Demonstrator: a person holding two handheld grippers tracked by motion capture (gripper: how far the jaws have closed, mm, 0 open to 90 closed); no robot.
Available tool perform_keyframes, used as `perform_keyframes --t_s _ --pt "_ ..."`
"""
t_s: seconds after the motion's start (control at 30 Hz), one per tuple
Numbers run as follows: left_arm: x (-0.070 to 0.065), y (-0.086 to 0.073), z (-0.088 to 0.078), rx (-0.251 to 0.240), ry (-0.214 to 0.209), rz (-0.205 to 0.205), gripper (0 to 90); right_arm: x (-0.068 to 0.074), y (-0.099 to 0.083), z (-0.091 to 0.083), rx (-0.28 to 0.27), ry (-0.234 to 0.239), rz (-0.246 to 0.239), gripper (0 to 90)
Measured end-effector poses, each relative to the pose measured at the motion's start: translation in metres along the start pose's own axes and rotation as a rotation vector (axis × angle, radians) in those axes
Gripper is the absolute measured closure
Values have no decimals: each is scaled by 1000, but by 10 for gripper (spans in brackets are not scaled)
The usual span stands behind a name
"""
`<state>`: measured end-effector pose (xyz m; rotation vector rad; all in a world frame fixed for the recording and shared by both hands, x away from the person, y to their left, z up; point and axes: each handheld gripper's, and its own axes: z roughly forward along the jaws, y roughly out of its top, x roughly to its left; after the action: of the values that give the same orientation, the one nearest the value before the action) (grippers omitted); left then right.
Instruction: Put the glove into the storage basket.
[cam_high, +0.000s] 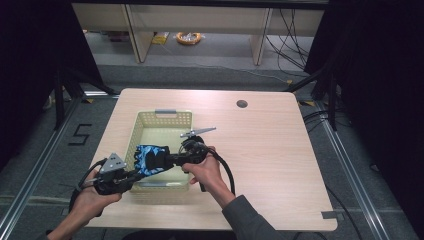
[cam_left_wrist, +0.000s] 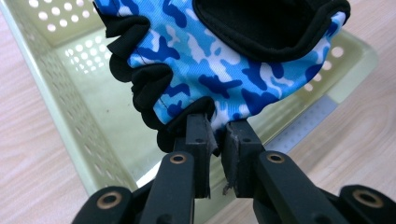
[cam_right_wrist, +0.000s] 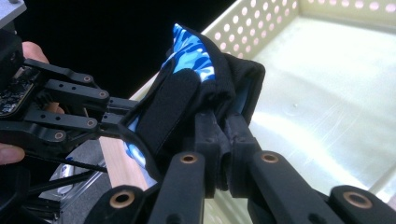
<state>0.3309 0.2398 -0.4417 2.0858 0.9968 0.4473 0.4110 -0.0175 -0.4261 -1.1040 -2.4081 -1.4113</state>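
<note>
**Two claws hold a blue camouflage glove over a basket**

The left claw (cam_left_wrist: 215, 140) is closed on the glove's (cam_left_wrist: 224, 60) fingertip end, its jaws nipping the fabric by the black finger openings. The right claw (cam_right_wrist: 223, 135) is closed on the black cuff of the glove (cam_right_wrist: 196, 79), beside a black strap. In the high view the glove (cam_high: 150, 159) hangs stretched between the left claw (cam_high: 134, 175) and the right claw (cam_high: 172, 160), above the near left part of the basket (cam_high: 165, 118). The basket is pale yellow-green plastic with perforated walls, and the visible part of its floor lies bare. It stands on the light wooden table (cam_high: 270, 150). The glove is fingerless, patterned in blue, white and dark blue, edged in black.
</note>
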Motion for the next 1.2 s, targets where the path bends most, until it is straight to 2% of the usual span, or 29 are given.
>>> perform_keyframes --t_s 0.1,0.13,0.17,0.2,0.23,0.27,0.3,0.43,0.47,0.53,0.63,0.67,0.7,0.73,0.83,0.97,1.0,1.03,1.1,1.13,1.17,1.2 --pt "5 -2 3 12 -3 -9 797 -2 0 6 15 6 24 862" --pt "8 -3 1 40 -6 9 797 -4 0 8 19 3 25 862" --pt "8 -3 2 49 -4 -5 794 -4 -1 11 20 5 41 862" --pt "8 -3 2 49 -4 -5 786 -4 -1 11 20 5 41 862" --pt "10 -4 3 51 -23 -17 786 -5 -1 13 25 3 45 862" --pt "13 -4 2 64 -24 -4 771 -8 -1 17 39 2 55 862" --pt "14 -4 2 63 -23 -16 764 -9 -2 18 38 -4 59 863" --pt "18 -3 -1 70 -34 -15 713 -11 -2 21 49 -5 80 863" --pt "18 -3 -2 56 -53 -33 691 -12 -2 21 49 -4 82 863" --pt "19 -3 -3 49 -68 -41 649 -12 -1 22 47 2 88 863" --pt "21 -3 -8 36 -61 -66 617 -11 0 22 39 7 93 864" --pt "23 -2 -9 30 -71 -78 601 -11 0 23 37 5 97 864" --pt "23 -3 -10 5 -61 -91 592 -11 1 23 42 21 101 865" --pt "24 -2 -13 12 -66 -78 598 -9 1 23 41 21 110 864" --pt "24 0 -17 -2 -64 -85 595 -8 2 25 45 29 108 865" --pt "20 2 -22 -27 -67 -82 594 -11 3 26 37 5 112 865" --pt "19 2 -23 -17 -73 -76 591 -15 3 27 42 13 126 865" --pt "16 2 -22 -40 -67 -86 590 -15 3 27 42 0 134 865" --pt "15 2 -24 -26 -73 -78 589 -15 3 26 46 -3 153 865" --pt "10 2 -22 -59 -79 -103 587 -18 4 26 55 -23 153 865" --pt "10 2 -23 -42 -88 -84 587 -19 4 26 55 -33 147 865" --pt "10 2 -23 -42 -88 -84 586 -19 4 26 55 -33 147 865"
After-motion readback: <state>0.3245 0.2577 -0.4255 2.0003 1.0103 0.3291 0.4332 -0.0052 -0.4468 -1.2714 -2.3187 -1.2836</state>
